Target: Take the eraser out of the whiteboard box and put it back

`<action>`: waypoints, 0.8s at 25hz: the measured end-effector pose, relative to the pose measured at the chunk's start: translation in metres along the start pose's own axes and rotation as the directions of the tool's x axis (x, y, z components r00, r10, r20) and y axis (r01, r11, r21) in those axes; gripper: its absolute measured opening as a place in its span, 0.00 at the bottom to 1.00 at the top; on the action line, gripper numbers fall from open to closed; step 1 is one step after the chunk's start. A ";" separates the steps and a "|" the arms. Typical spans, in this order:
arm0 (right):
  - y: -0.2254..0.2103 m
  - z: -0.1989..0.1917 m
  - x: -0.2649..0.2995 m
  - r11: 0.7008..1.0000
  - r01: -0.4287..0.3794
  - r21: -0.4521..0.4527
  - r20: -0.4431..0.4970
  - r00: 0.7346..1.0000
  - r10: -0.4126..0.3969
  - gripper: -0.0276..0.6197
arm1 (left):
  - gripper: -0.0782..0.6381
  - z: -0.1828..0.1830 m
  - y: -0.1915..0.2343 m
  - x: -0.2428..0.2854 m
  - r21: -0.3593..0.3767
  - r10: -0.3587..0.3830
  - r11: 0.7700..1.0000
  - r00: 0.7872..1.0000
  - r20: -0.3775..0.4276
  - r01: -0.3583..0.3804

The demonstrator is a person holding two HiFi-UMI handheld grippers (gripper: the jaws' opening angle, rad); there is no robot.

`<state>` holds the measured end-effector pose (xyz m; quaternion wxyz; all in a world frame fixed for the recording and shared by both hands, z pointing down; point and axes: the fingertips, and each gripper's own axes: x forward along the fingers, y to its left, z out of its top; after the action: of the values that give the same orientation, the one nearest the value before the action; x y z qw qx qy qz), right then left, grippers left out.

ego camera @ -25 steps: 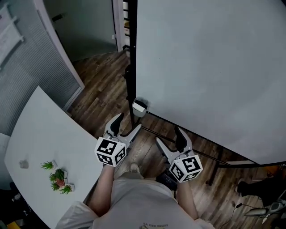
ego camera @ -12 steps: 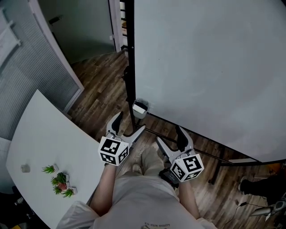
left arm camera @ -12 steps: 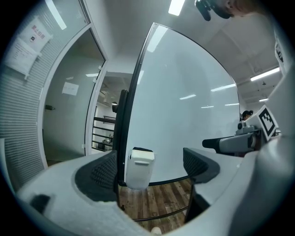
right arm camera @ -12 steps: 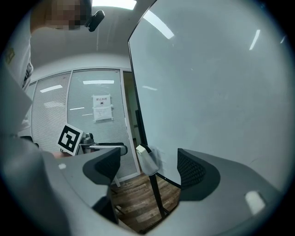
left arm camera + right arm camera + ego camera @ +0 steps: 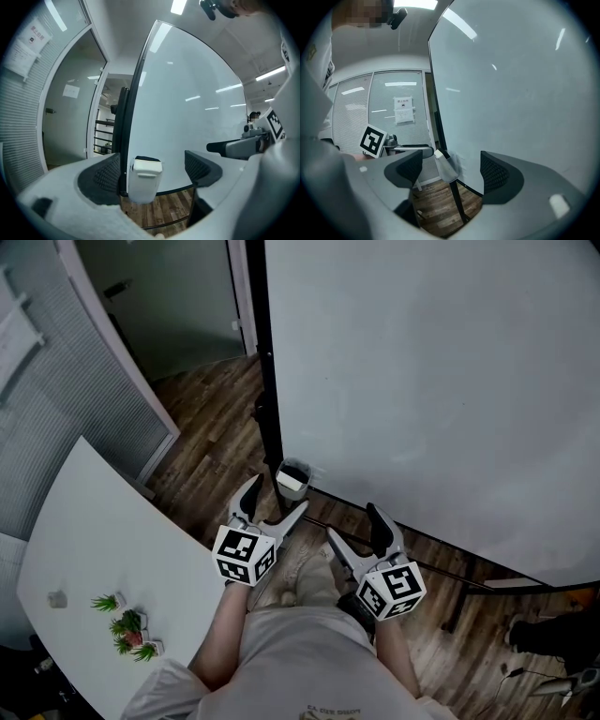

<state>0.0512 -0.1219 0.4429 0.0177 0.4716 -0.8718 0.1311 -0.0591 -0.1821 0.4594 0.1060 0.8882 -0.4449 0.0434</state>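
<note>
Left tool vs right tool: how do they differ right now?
The left tool sits nearer the whiteboard box and points at it; the right tool sits farther back. The left tool's jaws are closing, wide, with the box ahead and untouched; the right tool's stand apart. Both are empty.

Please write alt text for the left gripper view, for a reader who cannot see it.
A small white box hangs at the lower edge of a large whiteboard, beside its black frame, with a dark object in its top. The left gripper faces it. Its jaws are wide but closing, and the box shows untouched in the gap between them.
</note>
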 end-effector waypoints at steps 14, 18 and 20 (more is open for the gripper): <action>-0.012 -0.013 0.020 0.999 -0.015 0.031 -0.046 0.999 0.016 0.63 | 0.64 -0.010 0.004 0.019 0.057 -0.008 0.998 1.000 -0.014 0.008; -0.014 -0.012 0.020 1.000 -0.009 0.030 -0.036 0.999 0.010 0.62 | 0.61 -0.010 0.004 0.023 0.091 -0.006 0.996 1.000 -0.015 0.007; -0.014 -0.011 0.019 1.000 -0.007 0.029 -0.028 1.000 0.008 0.62 | 0.59 -0.011 0.005 0.025 0.107 -0.002 0.994 1.000 -0.015 0.003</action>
<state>0.0513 -0.1426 0.4595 0.0229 0.4667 -0.8712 0.1504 -0.0475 -0.2020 0.4749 0.0619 0.8928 -0.4400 0.0738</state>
